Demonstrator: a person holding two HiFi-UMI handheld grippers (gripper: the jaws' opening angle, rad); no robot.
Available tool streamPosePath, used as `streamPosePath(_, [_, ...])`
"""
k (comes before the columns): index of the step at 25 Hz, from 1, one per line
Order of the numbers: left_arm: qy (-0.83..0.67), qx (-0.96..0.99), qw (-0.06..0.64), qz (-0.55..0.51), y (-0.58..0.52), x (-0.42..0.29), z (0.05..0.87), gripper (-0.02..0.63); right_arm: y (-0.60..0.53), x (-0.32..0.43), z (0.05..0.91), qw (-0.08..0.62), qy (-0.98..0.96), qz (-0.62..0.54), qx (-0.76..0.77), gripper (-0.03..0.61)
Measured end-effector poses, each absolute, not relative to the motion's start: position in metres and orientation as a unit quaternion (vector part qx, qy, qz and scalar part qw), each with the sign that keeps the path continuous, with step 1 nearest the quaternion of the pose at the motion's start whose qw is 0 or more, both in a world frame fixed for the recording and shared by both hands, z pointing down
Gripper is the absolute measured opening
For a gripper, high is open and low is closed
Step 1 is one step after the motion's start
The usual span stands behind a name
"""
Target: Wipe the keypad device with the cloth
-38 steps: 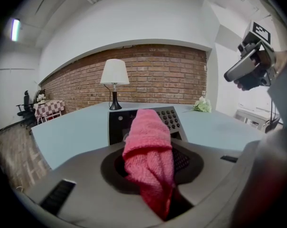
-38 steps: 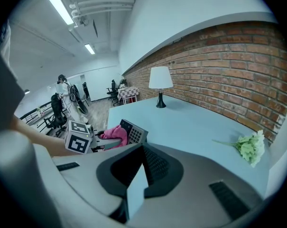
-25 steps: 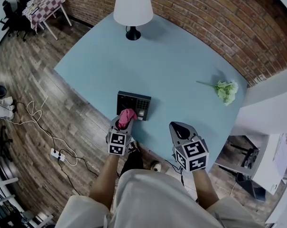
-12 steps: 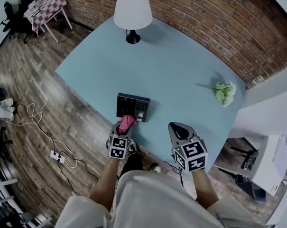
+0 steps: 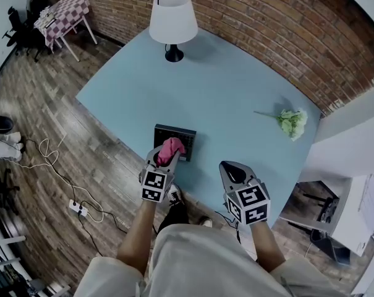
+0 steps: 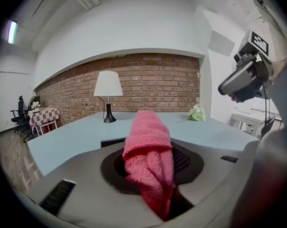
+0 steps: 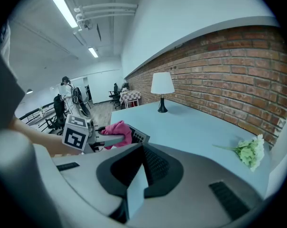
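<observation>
The black keypad device [image 5: 182, 135] lies flat near the front edge of the light blue table [image 5: 224, 85]. A pink cloth [image 5: 172, 146] rests on its near half, and my left gripper [image 5: 165, 157] is shut on that cloth. In the left gripper view the cloth [image 6: 148, 148] hangs folded between the jaws of the left gripper [image 6: 152, 177], with a dark strip of the device [image 6: 114, 142] behind. My right gripper [image 5: 232, 171] hovers over the table's front edge, right of the device, shut on nothing. The right gripper view shows the cloth [image 7: 116, 131] against the device [image 7: 138, 137].
A white-shaded lamp [image 5: 173, 21] stands at the far end of the table. A bunch of pale green flowers [image 5: 293, 121] lies at the right edge. A brick wall [image 5: 279, 30] runs behind. Cables and a power strip [image 5: 75, 206] lie on the wooden floor at left.
The left gripper drew the cloth back toward the device's near edge, then pushed it forward onto the device again. The right gripper has stayed in place.
</observation>
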State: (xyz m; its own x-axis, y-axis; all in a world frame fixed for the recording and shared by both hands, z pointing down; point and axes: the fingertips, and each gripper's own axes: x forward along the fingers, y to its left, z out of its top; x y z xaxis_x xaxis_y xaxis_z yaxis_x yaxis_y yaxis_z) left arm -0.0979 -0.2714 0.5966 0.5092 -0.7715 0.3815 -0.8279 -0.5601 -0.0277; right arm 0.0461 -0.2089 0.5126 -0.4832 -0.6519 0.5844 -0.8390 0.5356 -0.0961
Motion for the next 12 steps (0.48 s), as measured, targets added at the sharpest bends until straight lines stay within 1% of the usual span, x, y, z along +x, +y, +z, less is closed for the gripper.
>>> streamPosePath(4, [-0.467,0.864,0.062,0.175,-0.302,-0.089,0.575,0.166,-0.208,0.047,0.511,0.243,-0.84,0.191,0.446,0.002])
streamPosePath(8, [-0.466,0.859,0.069,0.201,-0.32,-0.085,0.584,0.166,-0.206,0.05,0.512,0.241,-0.838,0.195,0.45,0.002])
streamPosePath(12, [-0.467,0.854,0.052,0.224,-0.321,-0.083,0.593,0.166,-0.205,0.058,0.515,0.242,-0.833,0.199,0.456,0.002])
